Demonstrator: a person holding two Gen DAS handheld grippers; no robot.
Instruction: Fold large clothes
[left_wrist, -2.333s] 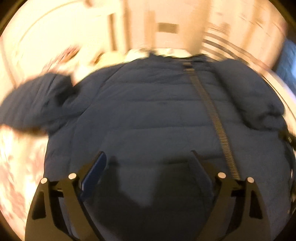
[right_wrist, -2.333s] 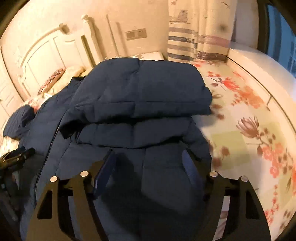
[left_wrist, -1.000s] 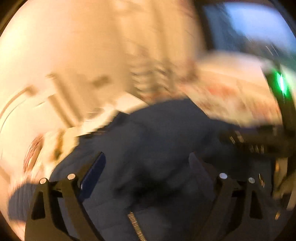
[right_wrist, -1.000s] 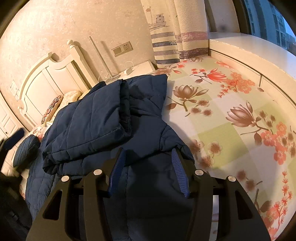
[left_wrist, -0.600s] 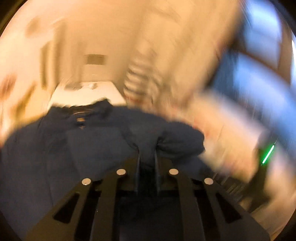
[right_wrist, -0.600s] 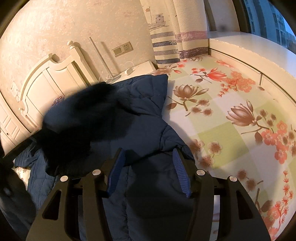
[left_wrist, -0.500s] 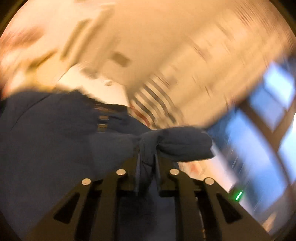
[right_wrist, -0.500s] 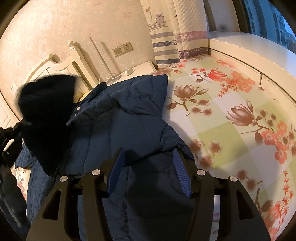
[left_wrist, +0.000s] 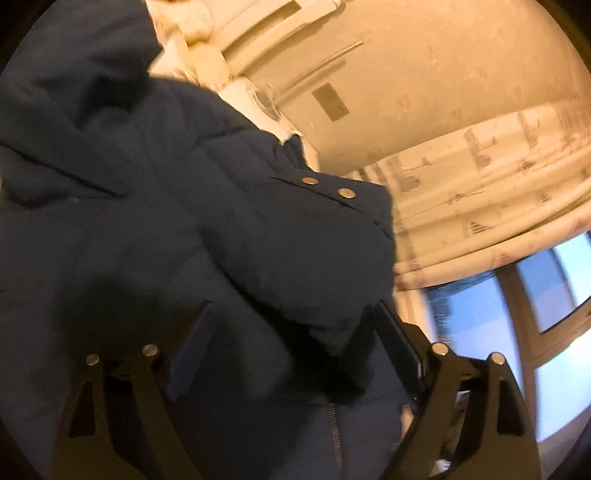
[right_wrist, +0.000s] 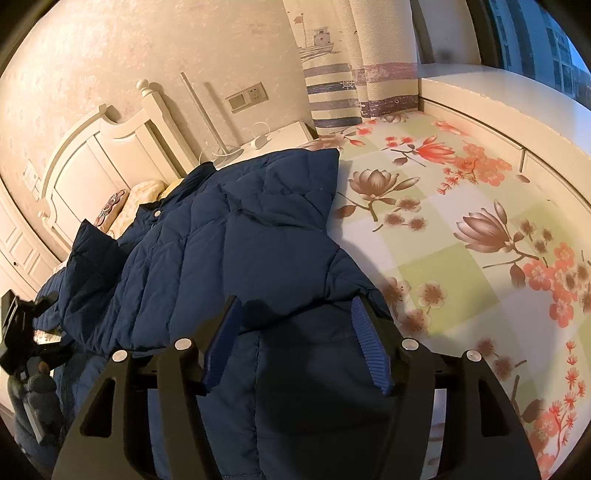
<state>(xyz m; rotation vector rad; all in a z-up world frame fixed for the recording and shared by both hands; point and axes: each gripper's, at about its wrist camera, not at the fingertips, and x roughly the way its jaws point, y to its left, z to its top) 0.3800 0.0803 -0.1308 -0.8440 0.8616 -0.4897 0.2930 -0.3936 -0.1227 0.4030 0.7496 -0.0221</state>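
Note:
A large navy quilted jacket (right_wrist: 236, 251) lies on the flowered bedsheet (right_wrist: 461, 221), one sleeve folded across its body. My right gripper (right_wrist: 295, 332) is open low over the jacket's lower part, its blue-padded fingers (right_wrist: 369, 343) straddling the fabric. My left gripper (left_wrist: 295, 343) is open, tilted upward, right against the jacket (left_wrist: 147, 206); a fold with two brass snaps (left_wrist: 325, 186) and part of the zipper (left_wrist: 334, 439) show between its fingers. The left gripper also appears at the left edge of the right wrist view (right_wrist: 22, 332).
A white headboard (right_wrist: 99, 155) and pillows (right_wrist: 144, 195) are at the far left. A nightstand (right_wrist: 273, 136) with a cable stands behind the jacket. Striped curtains (right_wrist: 343, 81) and a white window ledge (right_wrist: 498, 96) border the bed on the right.
My left gripper, shut on a bunch of the jacket half a second ago, has opened and let it go. The sleeve it swung over now rests across the jacket. My right gripper stayed put.

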